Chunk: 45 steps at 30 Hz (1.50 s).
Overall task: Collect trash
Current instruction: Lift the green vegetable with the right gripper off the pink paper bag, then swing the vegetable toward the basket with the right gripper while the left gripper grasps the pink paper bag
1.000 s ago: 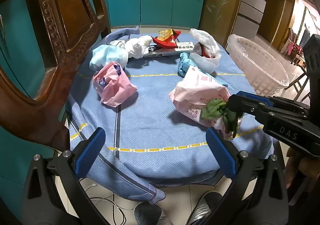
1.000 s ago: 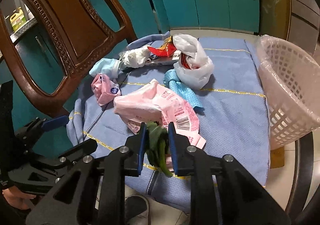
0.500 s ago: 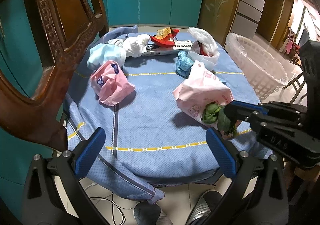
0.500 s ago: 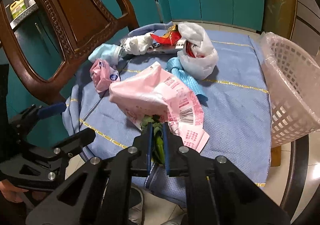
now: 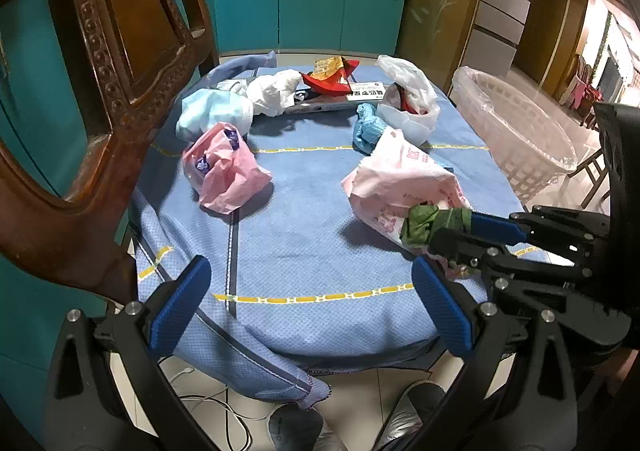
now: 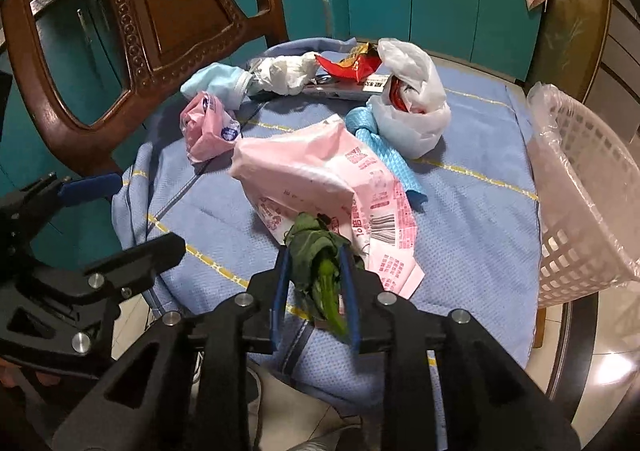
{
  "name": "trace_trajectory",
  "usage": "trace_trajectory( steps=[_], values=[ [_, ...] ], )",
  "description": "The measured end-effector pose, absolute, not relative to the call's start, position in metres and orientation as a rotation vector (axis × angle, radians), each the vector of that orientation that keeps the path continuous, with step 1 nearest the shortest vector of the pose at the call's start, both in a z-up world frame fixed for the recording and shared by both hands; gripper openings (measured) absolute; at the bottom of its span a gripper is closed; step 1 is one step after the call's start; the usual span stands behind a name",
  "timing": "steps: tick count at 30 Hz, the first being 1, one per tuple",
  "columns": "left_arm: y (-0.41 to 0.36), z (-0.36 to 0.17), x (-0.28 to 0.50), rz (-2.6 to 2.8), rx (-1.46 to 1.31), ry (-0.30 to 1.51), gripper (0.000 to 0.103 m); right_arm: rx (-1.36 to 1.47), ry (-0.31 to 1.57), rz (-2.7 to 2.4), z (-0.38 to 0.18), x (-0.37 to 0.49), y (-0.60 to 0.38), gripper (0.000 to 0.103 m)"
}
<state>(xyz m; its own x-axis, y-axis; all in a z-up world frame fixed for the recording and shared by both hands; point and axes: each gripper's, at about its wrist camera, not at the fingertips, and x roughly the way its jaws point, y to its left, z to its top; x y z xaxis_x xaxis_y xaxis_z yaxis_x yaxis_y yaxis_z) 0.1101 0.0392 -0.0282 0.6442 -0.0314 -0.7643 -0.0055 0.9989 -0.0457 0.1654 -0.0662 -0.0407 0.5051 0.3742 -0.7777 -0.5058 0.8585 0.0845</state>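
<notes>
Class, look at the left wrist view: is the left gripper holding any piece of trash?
No. The left gripper stands wide open above the near edge of the blue tablecloth, with nothing between its blue pads.

My left tongs [image 5: 310, 307] hang open over the table [image 5: 320, 251]; my right tongs [image 5: 460, 229], opening, have green leaves [image 5: 424, 225] between them.

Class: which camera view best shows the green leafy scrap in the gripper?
The right wrist view: the green leafy scrap sits centred between the opening jaws of the right gripper. The left wrist view shows it sideways, partly hidden.
</notes>
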Motion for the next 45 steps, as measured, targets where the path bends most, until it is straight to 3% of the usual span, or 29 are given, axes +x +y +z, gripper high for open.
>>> trace_trajectory(
  steps=[2, 6, 11, 16, 25, 29, 30, 31, 34, 45],
  values=[
    [0.039, -0.028, 0.11, -0.016, -0.043, 0.871, 0.1, -0.138, 0.891, 0.55, -0.036, 0.165, -0.069, 0.014],
    [0.041, -0.028, 0.11, -0.013, -0.048, 0.872, 0.1, -0.112, 0.848, 0.575, -0.024, 0.16, -0.073, 0.011],
    [0.04, -0.028, 0.11, -0.02, -0.046, 0.874, 0.1, -0.003, 0.849, 0.63, -0.014, 0.164, -0.082, 0.01],
    [0.028, -0.029, 0.119, -0.081, -0.039, 0.873, 0.1, 0.345, 0.705, 0.674, 0.019, 0.178, -0.142, 0.01],
    [0.003, -0.042, 0.178, -0.166, 0.159, 0.884, 0.097, 0.385, 0.699, 0.544, 0.016, 0.192, -0.167, 0.01],
    [-0.002, -0.063, 0.194, -0.218, 0.19, 0.977, 0.048, 0.375, 0.704, 0.554, 0.013, 0.19, -0.168, 0.01],
    [0.0, -0.063, 0.194, -0.221, 0.181, 0.972, 0.025, 0.363, 0.703, 0.554, 0.014, 0.189, -0.167, 0.01],
    [0.0, -0.062, 0.192, -0.227, 0.178, 0.97, 0.011, 0.358, 0.702, 0.555, 0.014, 0.189, -0.165, 0.01],
    [0.002, -0.05, 0.177, -0.271, 0.161, 0.95, 0.005, 0.349, 0.698, 0.558, 0.015, 0.187, -0.165, 0.01],
    [0.011, -0.014, 0.126, -0.34, 0.067, 0.811, 0.003, 0.329, 0.676, 0.551, 0.019, 0.183, -0.163, 0.01]
  ],
)
